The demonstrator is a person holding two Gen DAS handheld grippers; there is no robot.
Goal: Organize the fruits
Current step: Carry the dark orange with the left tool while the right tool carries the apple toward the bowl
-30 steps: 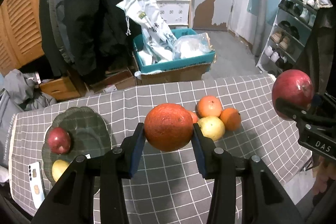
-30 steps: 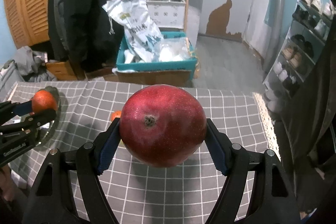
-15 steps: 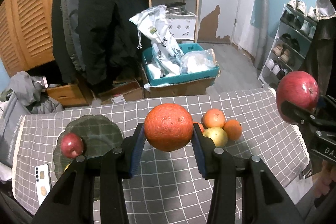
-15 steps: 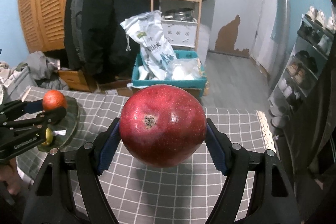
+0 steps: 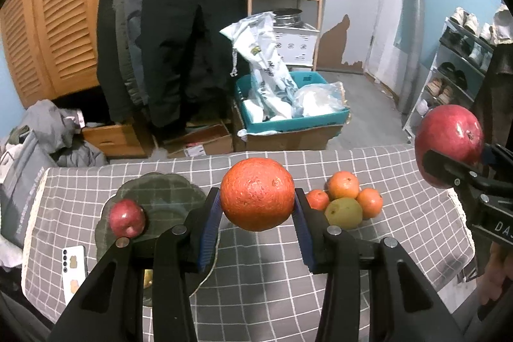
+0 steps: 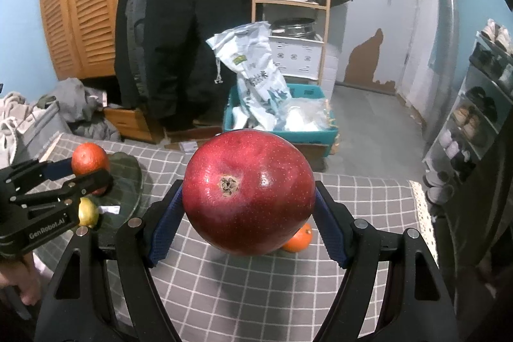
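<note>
Tabletop (image 5: 256, 294) under grey check cloth, dark glass plate (image 5: 160, 191) at left carrying a small red fruit (image 5: 126, 218). Risk judged: round fruit rolling off the shallow plate on release, or knocking that one.

Right claw (image 6: 248, 197) half spread, clamped on large red apple (image 6: 250, 194), aloft. Left claw (image 5: 256, 204) narrower, clamped on orange (image 5: 256, 194), aloft beside plate. Loose citrus pile (image 5: 346, 201) on cloth.

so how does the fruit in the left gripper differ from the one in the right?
The orange is matte and pebbled; the red apple is glossy and speckled. In its gripper's own view the orange looks smaller and spans narrower jaws. Both are clamped clear of the table, in the left gripper and right gripper.
</note>
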